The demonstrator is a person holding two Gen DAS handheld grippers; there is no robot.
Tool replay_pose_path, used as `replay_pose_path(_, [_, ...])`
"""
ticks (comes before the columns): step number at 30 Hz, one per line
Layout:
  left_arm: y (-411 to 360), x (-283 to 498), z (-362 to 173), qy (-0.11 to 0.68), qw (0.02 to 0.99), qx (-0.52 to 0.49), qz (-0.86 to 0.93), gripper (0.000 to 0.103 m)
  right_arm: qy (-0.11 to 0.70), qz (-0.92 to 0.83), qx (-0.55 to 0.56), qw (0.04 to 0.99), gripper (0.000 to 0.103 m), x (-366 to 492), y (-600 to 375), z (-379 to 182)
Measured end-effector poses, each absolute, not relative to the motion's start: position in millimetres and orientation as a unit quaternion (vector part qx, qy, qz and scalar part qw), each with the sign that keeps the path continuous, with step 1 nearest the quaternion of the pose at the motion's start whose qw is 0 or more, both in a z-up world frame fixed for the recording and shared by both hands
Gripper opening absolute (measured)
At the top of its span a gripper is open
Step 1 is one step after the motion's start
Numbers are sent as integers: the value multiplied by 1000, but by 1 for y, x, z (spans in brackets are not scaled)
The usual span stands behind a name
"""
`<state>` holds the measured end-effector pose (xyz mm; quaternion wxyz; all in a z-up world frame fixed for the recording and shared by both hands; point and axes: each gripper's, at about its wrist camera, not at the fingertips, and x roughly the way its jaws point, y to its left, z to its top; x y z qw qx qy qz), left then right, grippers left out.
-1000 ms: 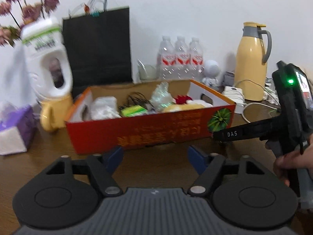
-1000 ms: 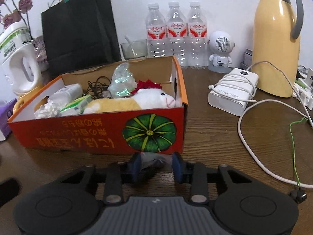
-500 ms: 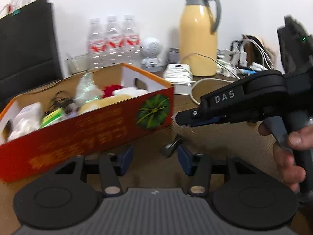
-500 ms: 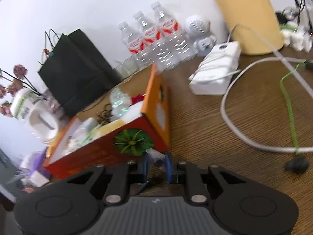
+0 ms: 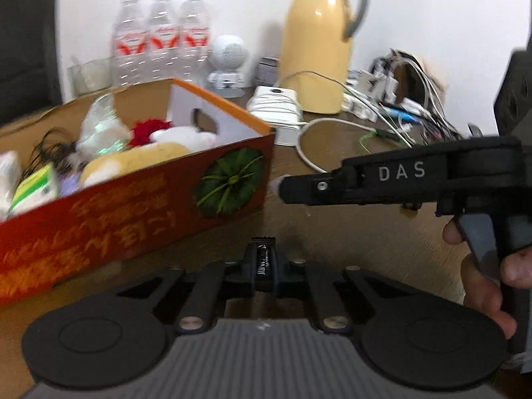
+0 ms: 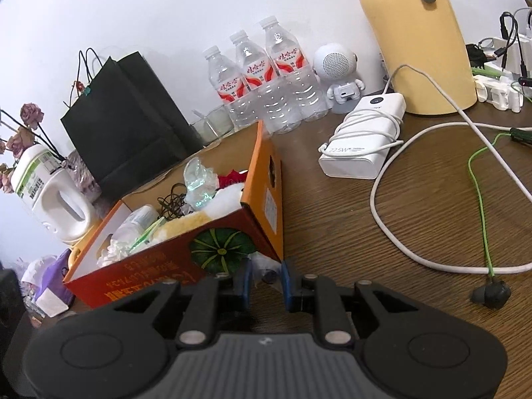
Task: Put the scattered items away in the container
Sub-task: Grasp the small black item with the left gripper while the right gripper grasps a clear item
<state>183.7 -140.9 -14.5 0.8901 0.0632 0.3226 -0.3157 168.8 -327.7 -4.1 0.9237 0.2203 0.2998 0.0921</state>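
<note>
Two grippers: my left gripper point(image 5: 264, 267) has just closed on a dark candy packet point(image 5: 264, 259); my right gripper point(image 6: 266, 281) pinches a clear wrapper point(image 6: 262, 266).
Packet: long axis pointing away, above the table point(image 5: 349, 232).
Ahead: red box point(image 5: 133, 206), nearly full.
Beyond: bottles point(image 6: 262, 83), yellow jug point(image 5: 316, 43).

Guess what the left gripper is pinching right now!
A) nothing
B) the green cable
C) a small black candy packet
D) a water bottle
C: the left gripper has just closed on a small black candy packet, which sits squeezed between its pads in front of the orange box.
</note>
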Motion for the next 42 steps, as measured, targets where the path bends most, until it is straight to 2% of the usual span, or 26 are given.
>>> replay_pose_path(15, [-23, 91, 54, 185, 980, -19, -73, 9, 271, 145, 124, 943, 18, 141, -257, 14])
replay_pose_path(22, [-20, 42, 56, 140, 989, 4, -41, 9, 241, 171, 120, 948, 17, 88, -239, 27])
replay_pose_path(35, [-21, -45, 41, 102, 994, 10, -39, 9, 114, 144, 29, 982, 18, -31, -212, 41])
replay_pose_path(42, [-25, -70, 43, 83, 995, 21, -56, 9, 102, 155, 19, 982, 18, -64, -205, 45])
